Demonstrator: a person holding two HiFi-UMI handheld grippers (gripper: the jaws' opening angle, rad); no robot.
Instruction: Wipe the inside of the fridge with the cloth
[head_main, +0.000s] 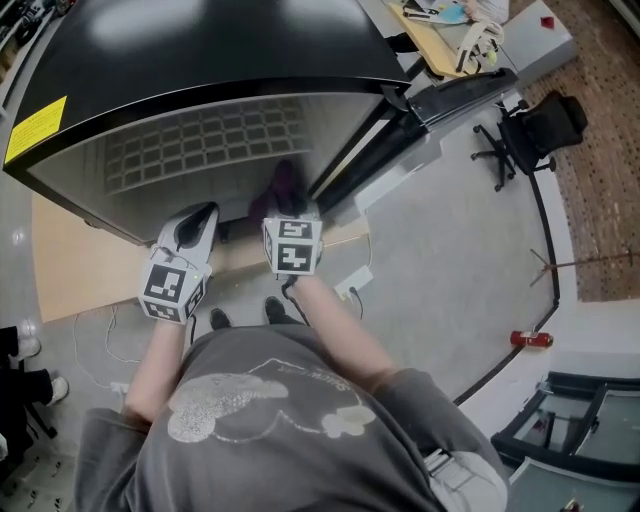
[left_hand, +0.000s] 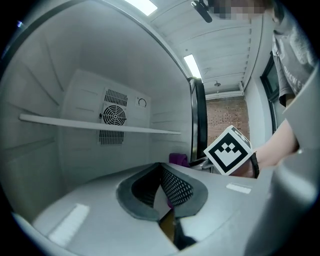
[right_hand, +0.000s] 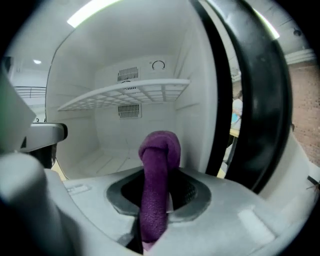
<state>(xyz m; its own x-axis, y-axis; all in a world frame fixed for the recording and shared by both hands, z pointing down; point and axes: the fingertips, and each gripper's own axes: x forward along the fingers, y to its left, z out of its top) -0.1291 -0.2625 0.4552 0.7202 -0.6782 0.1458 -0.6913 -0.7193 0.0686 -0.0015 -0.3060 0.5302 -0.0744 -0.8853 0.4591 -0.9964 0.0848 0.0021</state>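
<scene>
At the mouth of the fridge (right_hand: 85, 125), the right gripper (right_hand: 159, 172) clamped a purple cloth (right_hand: 156, 200) that hid its tips. The left gripper (left_hand: 161, 172) was closed and empty.

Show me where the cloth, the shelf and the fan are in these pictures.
Cloth (right_hand: 156, 195): right gripper view, middle of the purple roll.
Shelf (right_hand: 129, 93): right gripper view, on its wire grid.
Fan (left_hand: 115, 116): left gripper view, on its round grille.

no legible text; yellow sticker (head_main: 36, 128) on fridge (head_main: 200, 60) unreadable
</scene>
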